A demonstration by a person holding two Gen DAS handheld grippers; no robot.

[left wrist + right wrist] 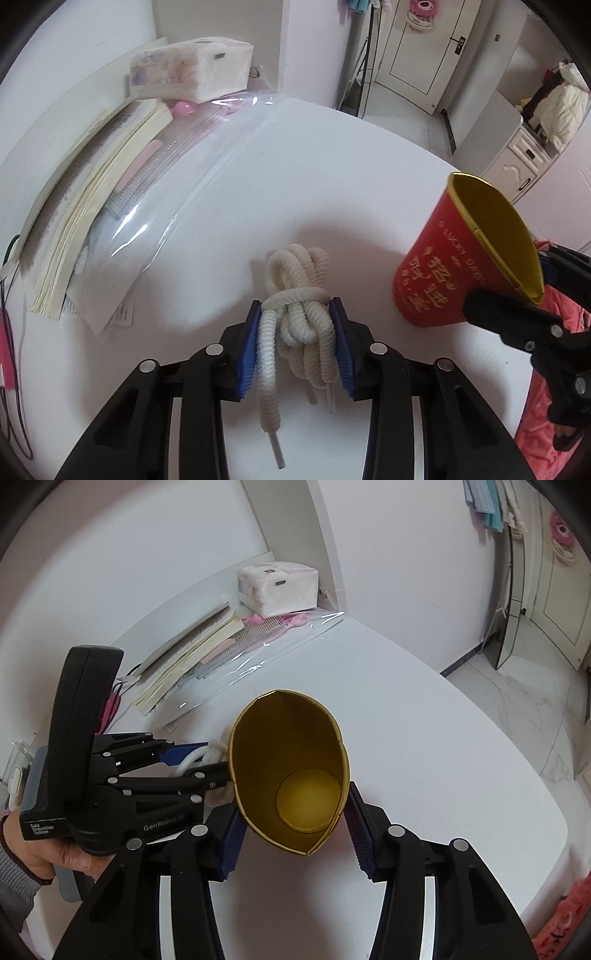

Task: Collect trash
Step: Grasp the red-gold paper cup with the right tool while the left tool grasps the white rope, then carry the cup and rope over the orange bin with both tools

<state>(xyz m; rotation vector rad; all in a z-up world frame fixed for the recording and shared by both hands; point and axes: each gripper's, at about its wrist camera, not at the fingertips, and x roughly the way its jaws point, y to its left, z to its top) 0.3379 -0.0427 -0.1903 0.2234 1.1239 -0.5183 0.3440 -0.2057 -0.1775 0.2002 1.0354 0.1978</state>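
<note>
Left gripper [297, 343]: fingers closed on knotted white rope bundle [299, 306], held just above white desk [332, 177], loose ends dangling.

Right gripper [293, 830]: fingers squeezing red paper cup [465, 258], rim pinched oval, gold interior facing right camera, cup tilted off desk, just right of rope.

Cup interior [306, 797] appears empty; rope not yet inside.

Judged progress: both items grasped, transfer pending. Remaining: bring rope over cup mouth, release.

Book stack [92, 192], plastic sleeve [177, 206], tissue pack [192, 70] at desk rear, untouched.
</note>
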